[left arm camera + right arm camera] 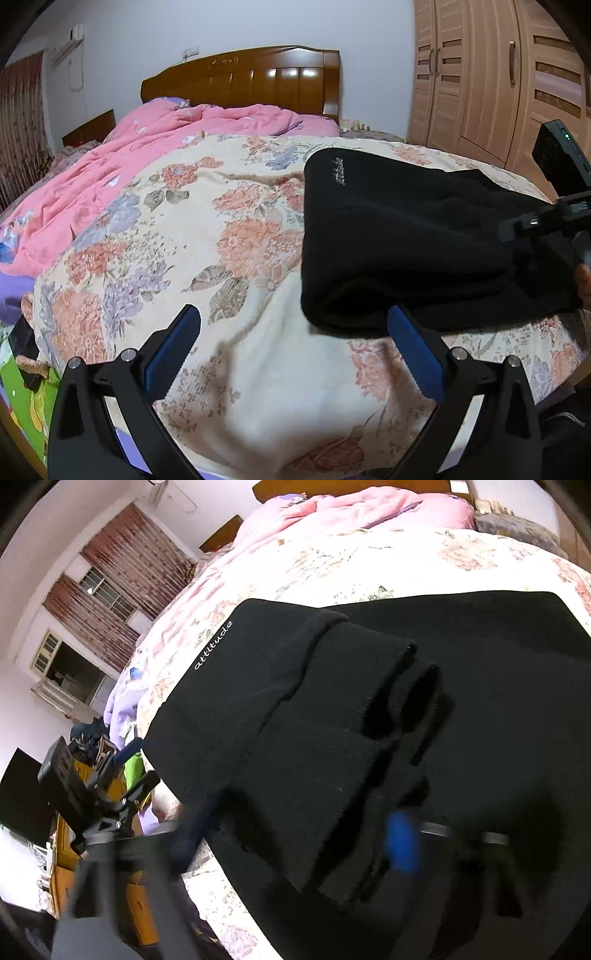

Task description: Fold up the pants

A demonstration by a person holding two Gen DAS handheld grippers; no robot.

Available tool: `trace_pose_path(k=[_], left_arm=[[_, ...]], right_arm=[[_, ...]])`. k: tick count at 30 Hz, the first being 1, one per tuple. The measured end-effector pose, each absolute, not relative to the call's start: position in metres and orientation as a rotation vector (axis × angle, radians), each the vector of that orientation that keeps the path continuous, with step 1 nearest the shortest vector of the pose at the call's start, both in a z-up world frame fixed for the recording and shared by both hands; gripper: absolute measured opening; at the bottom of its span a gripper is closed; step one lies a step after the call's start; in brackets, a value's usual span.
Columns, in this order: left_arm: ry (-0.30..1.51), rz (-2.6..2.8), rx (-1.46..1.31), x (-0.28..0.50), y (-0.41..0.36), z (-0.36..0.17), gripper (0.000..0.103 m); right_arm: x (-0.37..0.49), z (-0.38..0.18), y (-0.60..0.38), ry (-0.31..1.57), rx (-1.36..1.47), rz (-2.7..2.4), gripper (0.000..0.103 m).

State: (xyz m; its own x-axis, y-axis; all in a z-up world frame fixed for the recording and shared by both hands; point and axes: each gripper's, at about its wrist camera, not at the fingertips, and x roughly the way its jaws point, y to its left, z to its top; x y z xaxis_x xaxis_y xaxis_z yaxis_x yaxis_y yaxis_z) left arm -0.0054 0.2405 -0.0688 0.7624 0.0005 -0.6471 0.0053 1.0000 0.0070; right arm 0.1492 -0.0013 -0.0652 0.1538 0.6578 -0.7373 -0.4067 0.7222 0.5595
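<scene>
Black pants point(406, 236), folded on floral bedspread point(221, 229): left gripper point(293, 354) spread, empty; right gripper point(295, 834) blurred, grip undeterminable; square edges before release.

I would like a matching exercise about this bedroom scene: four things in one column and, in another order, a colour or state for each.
Things:
1. folded fleece pants
2. crumpled duvet
3. wooden headboard
4. left gripper

Descriptions:
A. pink
B. open, holding nothing
C. black, with small white lettering
D. glossy brown

Pairs: 1-C, 2-A, 3-D, 4-B
</scene>
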Motion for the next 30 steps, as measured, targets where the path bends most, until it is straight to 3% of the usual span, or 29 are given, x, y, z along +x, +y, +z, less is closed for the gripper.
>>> trace_pose_path(k=[2,4,16,26,30], left_arm=[[0.707,0.001,-0.003,-0.008,0.245,-0.071,0.101],[0.719,0.009,-0.002,-0.009,0.247,-0.073,0.101],[0.752,0.036,0.088,0.026,0.226,-0.073,0.101],[0.793,0.099,0.045,0.045,0.23,-0.082,0.102],[0.805,0.104,0.061,0.045,0.228,-0.081,0.102]], right_arm=[[0.15,-0.063,-0.006,1.172,0.284,0.784,0.025],[0.149,-0.056,-0.008,1.136,0.295,0.789,0.022],[0.124,-0.001,-0.037,0.954,0.244,0.752,0.021],[0.104,-0.061,-0.083,0.978,0.304,0.625,0.02],[0.104,-0.053,-0.08,0.958,0.275,0.631,0.02]])
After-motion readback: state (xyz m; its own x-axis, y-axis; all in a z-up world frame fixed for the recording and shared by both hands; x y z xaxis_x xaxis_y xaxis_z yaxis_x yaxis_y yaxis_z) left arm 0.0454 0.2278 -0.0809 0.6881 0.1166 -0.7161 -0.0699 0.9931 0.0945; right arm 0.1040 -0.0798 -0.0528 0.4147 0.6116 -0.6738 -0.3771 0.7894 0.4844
